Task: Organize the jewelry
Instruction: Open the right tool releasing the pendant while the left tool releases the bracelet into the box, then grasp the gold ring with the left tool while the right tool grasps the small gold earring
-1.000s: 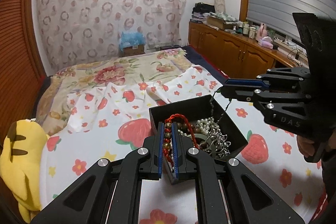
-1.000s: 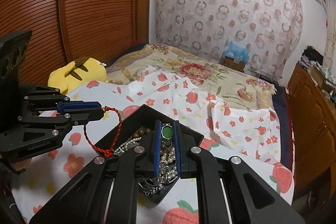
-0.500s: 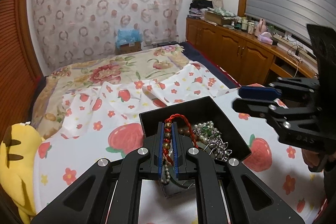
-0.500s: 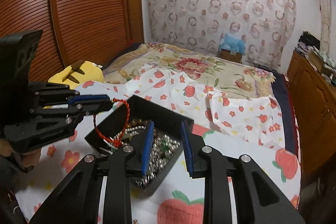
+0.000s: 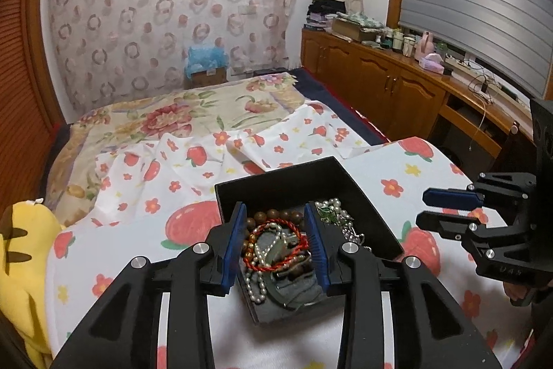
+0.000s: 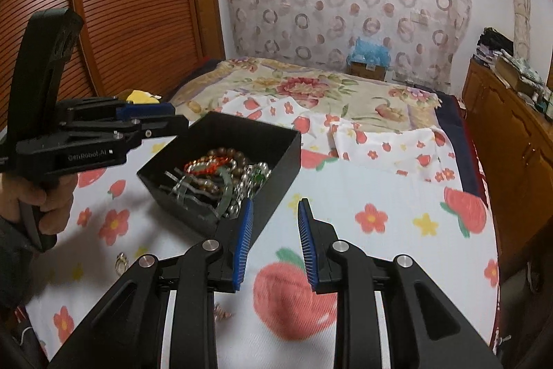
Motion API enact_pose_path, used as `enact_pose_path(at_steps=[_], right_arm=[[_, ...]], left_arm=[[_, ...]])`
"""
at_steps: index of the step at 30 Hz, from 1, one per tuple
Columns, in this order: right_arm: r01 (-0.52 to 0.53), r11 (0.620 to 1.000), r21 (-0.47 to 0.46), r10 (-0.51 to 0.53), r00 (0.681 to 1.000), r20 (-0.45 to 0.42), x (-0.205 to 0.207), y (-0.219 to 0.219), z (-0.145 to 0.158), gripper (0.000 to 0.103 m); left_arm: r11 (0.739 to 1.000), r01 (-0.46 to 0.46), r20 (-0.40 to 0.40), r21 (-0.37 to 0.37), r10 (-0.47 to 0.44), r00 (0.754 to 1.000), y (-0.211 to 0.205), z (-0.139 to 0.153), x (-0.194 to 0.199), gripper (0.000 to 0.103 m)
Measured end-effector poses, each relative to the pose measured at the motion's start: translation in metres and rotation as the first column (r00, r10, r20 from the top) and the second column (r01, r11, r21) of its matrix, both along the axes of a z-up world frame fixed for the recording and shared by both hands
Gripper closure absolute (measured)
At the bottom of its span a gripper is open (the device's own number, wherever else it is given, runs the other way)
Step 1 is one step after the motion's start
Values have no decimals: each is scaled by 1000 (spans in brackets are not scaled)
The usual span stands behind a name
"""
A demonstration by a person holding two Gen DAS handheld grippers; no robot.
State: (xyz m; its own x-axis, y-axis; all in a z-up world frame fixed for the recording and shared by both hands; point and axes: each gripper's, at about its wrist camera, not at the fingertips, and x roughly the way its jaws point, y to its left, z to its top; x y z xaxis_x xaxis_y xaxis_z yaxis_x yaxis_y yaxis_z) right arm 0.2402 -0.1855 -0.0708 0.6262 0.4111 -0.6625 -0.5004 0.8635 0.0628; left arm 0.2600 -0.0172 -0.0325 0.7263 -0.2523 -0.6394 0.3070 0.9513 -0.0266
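A black open box (image 5: 293, 177) (image 6: 242, 130) stands on the strawberry-print sheet. It holds a red cord bracelet (image 5: 276, 251) (image 6: 207, 165), brown wooden beads (image 5: 273, 215), pearls (image 5: 257, 279) and silver pieces (image 6: 188, 192). My left gripper (image 5: 276, 246) is open and empty just above the box, its jaws either side of the red bracelet. My right gripper (image 6: 274, 241) is open and empty over the sheet, just right of the box's near corner. Each gripper shows in the other's view, the right (image 5: 446, 208) and the left (image 6: 162, 116).
A small ring (image 6: 121, 265) and another small piece (image 6: 221, 313) lie on the sheet near the right gripper. A yellow plush toy (image 5: 24, 248) lies at the bed's left. Wooden cabinets (image 5: 397, 92) run along the right wall, a wooden wardrobe (image 6: 131, 16) on the left.
My left gripper opened and dropped the red bracelet into the box. My right gripper had let go of the green-stone necklace and has drawn back to the right of the box.
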Motion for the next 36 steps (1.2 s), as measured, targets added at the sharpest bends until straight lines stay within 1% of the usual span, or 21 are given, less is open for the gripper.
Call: enact_pose_path(at_steps=[3,4,7,8,9,11,13,14,18,21,27,31,33,35,36], right_arm=[[-5,1000,-7,5,1000,-4,-12,1,-4,74],[-9,1000,-11,9,1000,-5,-15,2,-4,74],[-21,999,-24,21,1000,-4,-22,5,-5,74],[-24,999,-29,23,1000,-2,-24,7,-5,74],[-25,999,-37,25,1000,2,-26,8,-4,74],[-29,999,-38,29,1000,3,-28,9,-3,74],[-34,999,-40,34,999,1,-31,10,-3,64],[-38,998,-41,38,999,-1,-32,11,-3,63],[-66,996,-58,64,998,-26,-40,16,-11,61],[-80,994,-77,76,996,-52,-42,17,-21,61],[-108,988,-110,95,989,-118,-47,22,-45,61],[-123,985,-120,106,985,-136,-49,26,-52,62],[-125,983,-136,106,985,-135,-49,28,-54,71],[-126,981,-146,106,985,-136,-47,31,-56,73],[-127,981,-149,106,985,-138,-47,32,-57,76]], left_arm=[[1000,8,7,-4,-8,1000,1,1,-13,66],[1000,10,8,-6,-10,1000,2,1,-16,62],[1000,24,6,-1,-24,1000,6,1,-26,59],[1000,26,9,9,-27,1000,6,1,-29,54],[999,27,14,17,-27,1000,6,1,-32,51],[999,26,20,22,-27,999,8,2,-39,40],[999,25,24,22,-25,999,11,2,-46,35],[999,27,21,22,-27,999,13,2,-50,33],[999,32,5,34,-32,999,17,-3,-63,32],[998,35,-25,52,-34,999,22,-14,-75,32],[998,32,-80,55,-27,996,30,-35,-89,32],[998,35,-113,53,-29,993,31,-47,-97,32],[998,43,-127,48,-36,991,29,-52,-99,32],[998,50,-137,46,-43,990,26,-55,-101,32],[998,54,-141,46,-47,989,25,-57,-102,32]])
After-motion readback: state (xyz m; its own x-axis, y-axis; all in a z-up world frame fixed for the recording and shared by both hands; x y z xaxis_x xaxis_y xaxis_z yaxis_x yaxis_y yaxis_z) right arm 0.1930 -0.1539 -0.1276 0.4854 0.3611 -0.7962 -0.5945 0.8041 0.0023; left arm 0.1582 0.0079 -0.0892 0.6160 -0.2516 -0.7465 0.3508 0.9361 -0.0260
